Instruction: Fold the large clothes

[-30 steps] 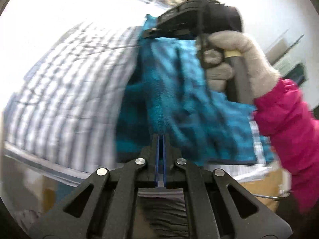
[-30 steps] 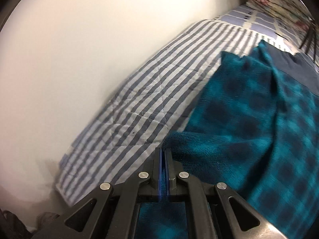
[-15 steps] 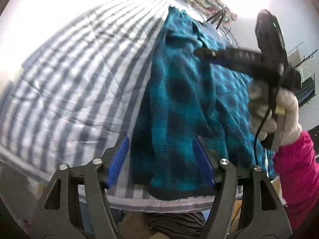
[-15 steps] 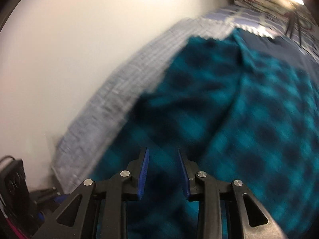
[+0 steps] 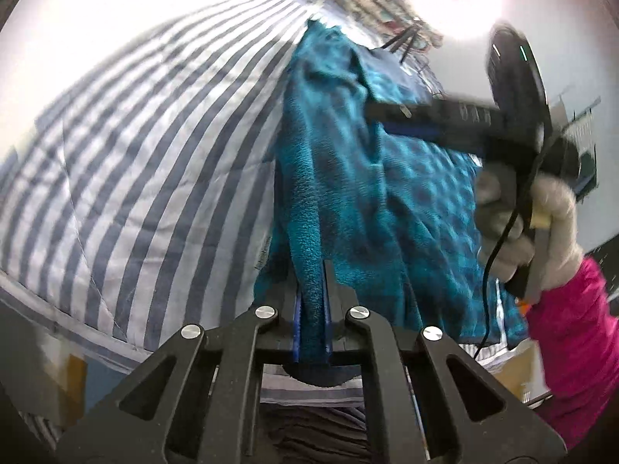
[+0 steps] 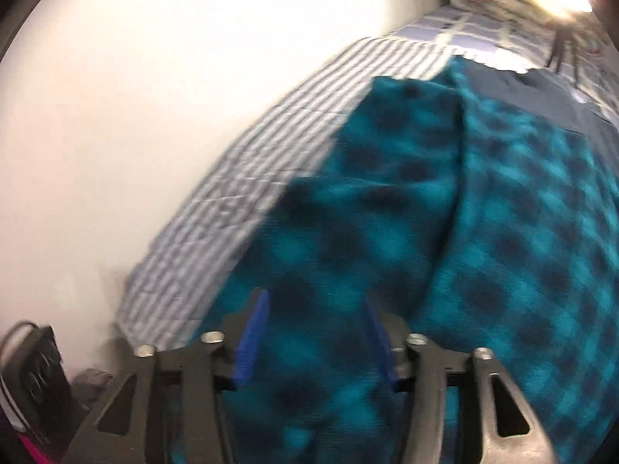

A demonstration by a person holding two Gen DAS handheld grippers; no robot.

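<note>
Garment (image 5: pixel 418 201): teal/dark check cloth, thick fleecy pile, matt, fuzzy; darker smooth band at far end. Quilt (image 5: pixel 127 162): blue/white striped cloth, stitched, lightly puckered, matt. Left gripper (image 5: pixel 311 301): matt black plastic w/ fine grain, shiny round metal rivets, smooth blue pads (image 5: pixel 297 309). Right gripper (image 6: pixel 313 332): same black plastic, metal rivets, blue pads, blurred. Glove (image 5: pixel 541 232): pale knit cloth, nubbly. Sleeve (image 5: pixel 580 340): pink cloth, soft, matt. Wall (image 6: pixel 154 116): smooth, matt white. Cable (image 5: pixel 499 239): thin black, slightly glossy.
</note>
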